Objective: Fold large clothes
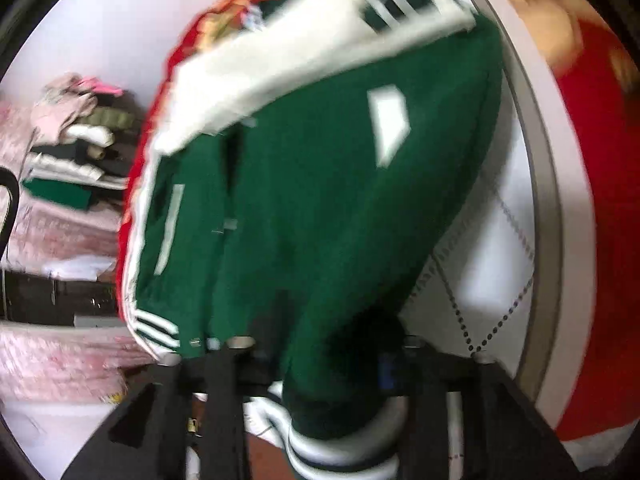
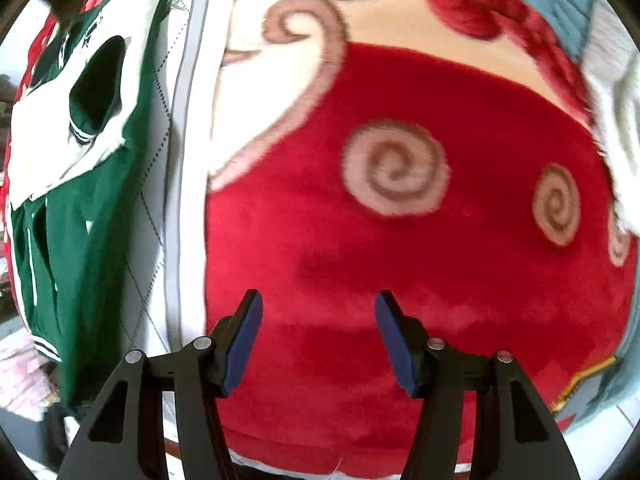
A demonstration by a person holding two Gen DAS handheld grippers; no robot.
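Note:
A large green jacket (image 1: 320,184) with white shoulders and striped cuffs lies spread on the bed, and shows at the left of the right wrist view (image 2: 76,216). My left gripper (image 1: 320,364) is shut on the jacket's green fabric near a striped cuff (image 1: 340,440); the cloth bunches between its fingers and hides the pads. My right gripper (image 2: 318,344) is open and empty, with its blue pads (image 2: 244,344) apart, hovering over a red plush blanket (image 2: 400,280) to the right of the jacket.
The red blanket with beige spirals covers the bed's right part. A white quilted sheet (image 1: 488,264) with a grey band lies between jacket and blanket. A pile of folded clothes (image 1: 80,148) and pink bedding (image 1: 56,352) sit at the left.

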